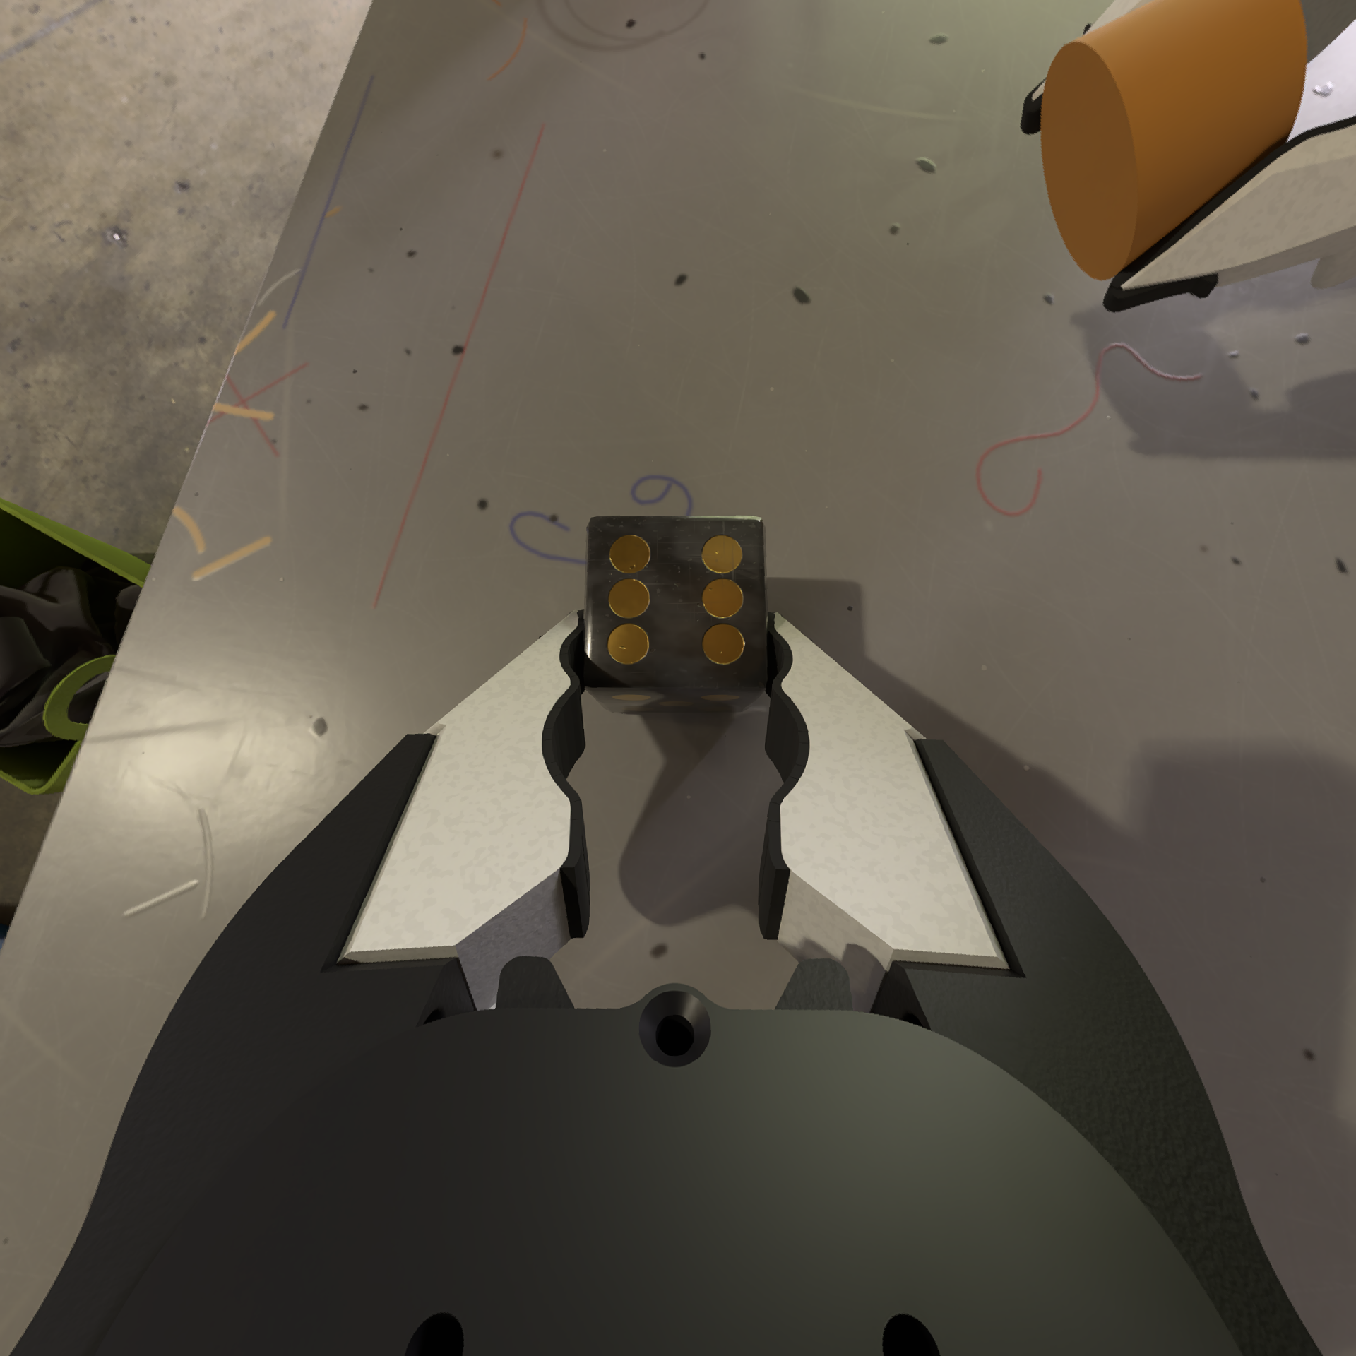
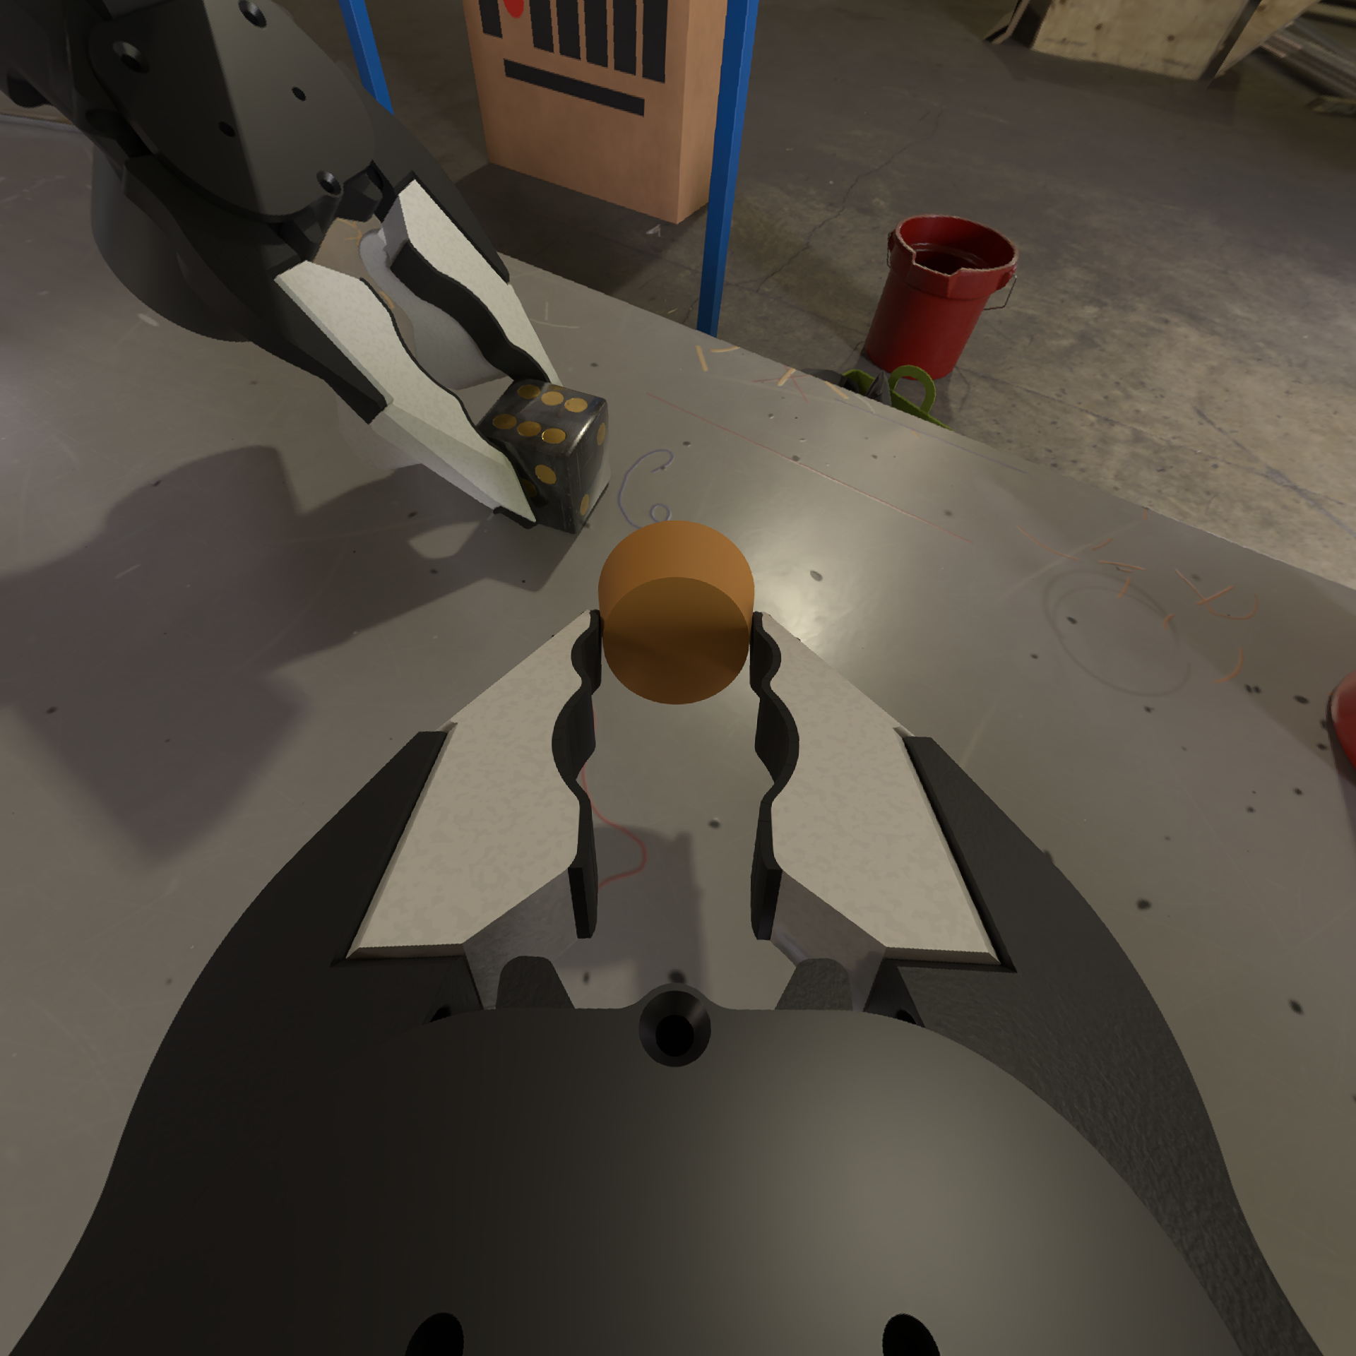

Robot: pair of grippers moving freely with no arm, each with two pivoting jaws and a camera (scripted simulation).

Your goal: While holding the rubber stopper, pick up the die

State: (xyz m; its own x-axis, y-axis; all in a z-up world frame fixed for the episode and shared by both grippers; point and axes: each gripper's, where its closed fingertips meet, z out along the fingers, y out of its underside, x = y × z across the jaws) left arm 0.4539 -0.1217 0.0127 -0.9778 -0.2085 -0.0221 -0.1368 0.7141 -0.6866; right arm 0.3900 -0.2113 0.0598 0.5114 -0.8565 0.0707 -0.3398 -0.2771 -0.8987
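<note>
A black die with gold pips [image 1: 675,587] sits on the grey table [image 1: 807,411]. My left gripper [image 1: 675,649] has its two pads pressed against the die's sides, six-pip face up. In the right wrist view the die [image 2: 569,447] rests at table level between the left gripper's fingers [image 2: 536,447]. My right gripper [image 2: 675,631] is shut on an orange rubber stopper [image 2: 675,616] and holds it above the table. The stopper [image 1: 1145,147] and right gripper [image 1: 1079,202] also show at the upper right of the left wrist view.
The table's edge runs close to the die on the left, with a green bag [image 1: 44,646] on the floor below. A red bucket [image 2: 939,293], a cardboard box [image 2: 602,103] and blue posts [image 2: 726,161] stand beyond. A red object [image 2: 1343,726] lies at the right edge.
</note>
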